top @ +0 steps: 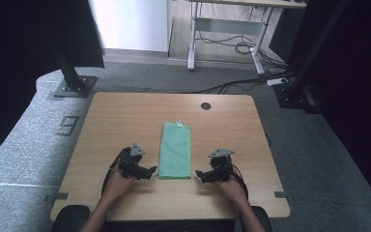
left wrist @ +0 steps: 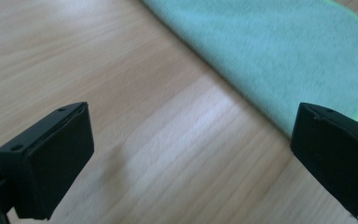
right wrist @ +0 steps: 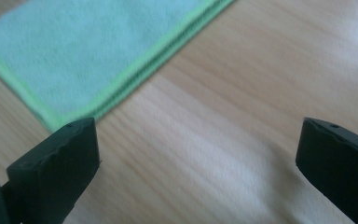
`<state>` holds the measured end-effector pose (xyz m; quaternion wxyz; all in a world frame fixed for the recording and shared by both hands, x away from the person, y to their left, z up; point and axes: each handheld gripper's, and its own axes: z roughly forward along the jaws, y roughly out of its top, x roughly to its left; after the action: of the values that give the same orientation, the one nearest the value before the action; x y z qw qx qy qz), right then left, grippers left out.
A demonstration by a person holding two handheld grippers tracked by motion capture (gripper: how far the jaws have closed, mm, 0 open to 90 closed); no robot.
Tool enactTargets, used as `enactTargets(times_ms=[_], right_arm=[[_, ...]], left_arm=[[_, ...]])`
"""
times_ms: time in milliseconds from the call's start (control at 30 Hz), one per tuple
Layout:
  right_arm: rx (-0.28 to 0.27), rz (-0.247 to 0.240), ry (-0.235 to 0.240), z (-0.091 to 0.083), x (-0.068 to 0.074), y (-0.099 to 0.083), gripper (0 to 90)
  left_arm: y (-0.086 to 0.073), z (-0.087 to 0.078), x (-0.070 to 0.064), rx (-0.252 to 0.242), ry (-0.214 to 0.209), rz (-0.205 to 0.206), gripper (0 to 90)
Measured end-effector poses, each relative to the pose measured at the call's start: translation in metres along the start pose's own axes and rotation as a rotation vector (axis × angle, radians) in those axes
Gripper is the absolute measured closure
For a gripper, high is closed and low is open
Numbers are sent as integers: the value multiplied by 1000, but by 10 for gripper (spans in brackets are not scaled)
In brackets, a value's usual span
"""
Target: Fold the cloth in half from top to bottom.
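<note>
**Both claws spread and aimed at the near corners of a folded cloth**

Left to right across the high view: the left claw (top: 150, 170) rests low over the table (top: 116, 121), held in the person's left hand (top: 117, 182), its tips pointing inward at the cloth (top: 176, 151). Its jaws are spread wide with nothing between them. In the left gripper view the left claw (left wrist: 191, 163) has bare wood between its jaws, and the cloth (left wrist: 279, 51) lies ahead and to the right, its long edge running just past the right jaw. That placement reads as a set-up for taking the near left corner.

The cloth is a green strip, folded and flat, lying lengthwise at the table's middle with a small white tag (top: 178, 123) at its far end. Stacked hems in the right gripper view suggest more than one layer.

The right claw (top: 199, 175), in the right hand (top: 233, 186), mirrors the left, near the cloth's near right corner but apart from it. In its own view the right claw (right wrist: 196, 163) is likewise wide open and empty, with the cloth (right wrist: 88, 51) ahead to the left, its corner just above the left jaw.
</note>
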<state>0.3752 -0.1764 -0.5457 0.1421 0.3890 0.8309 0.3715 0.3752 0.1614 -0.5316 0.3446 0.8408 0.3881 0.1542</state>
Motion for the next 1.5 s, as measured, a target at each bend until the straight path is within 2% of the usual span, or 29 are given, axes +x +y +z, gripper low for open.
enactTargets(times_ms=[133, 267, 400, 500, 567, 667, 733, 800, 933, 1267, 1400, 1500], right_arm=[[-12, -8, -1, 7, 2, 13, 0], [-9, -18, -8, 16, 4, 25, 0], [-5, -25, -15, 27, 5, 34, 0], [8, -27, -24, 36, 5, 38, 0], [20, -33, -37, 42, 5, 39, 0], [46, -52, -43, 47, 6, 37, 0], [38, -31, -40, 47, 7, 35, 12], [41, -29, -33, 45, 8, 33, 12], [43, -43, -25, 42, 15, 29, 11], [45, -72, 5, 29, 33, 15, 9], [45, -84, 19, 24, 37, 9, 8], [41, -86, 23, 21, 39, 7, 7]], left_arm=[[9, 11, -5, 8, 4, 31, 0], [15, 21, -7, 16, 9, 38, 0], [15, 29, -6, 26, -1, 28, 0], [13, 35, -7, 42, 4, 34, 0], [13, 35, -7, 42, 4, 26, 0], [12, 33, -9, 47, 15, 35, 3], [11, 31, -10, 49, 15, 36, 14], [9, 29, -11, 52, 7, 33, 17], [2, 24, -14, 56, -10, 11, 20], [-13, 7, -32, 85, -38, 19, 25], [-13, 1, -38, 110, -61, 22, 29], [-6, -1, -33, 89, -41, 25, 26]])
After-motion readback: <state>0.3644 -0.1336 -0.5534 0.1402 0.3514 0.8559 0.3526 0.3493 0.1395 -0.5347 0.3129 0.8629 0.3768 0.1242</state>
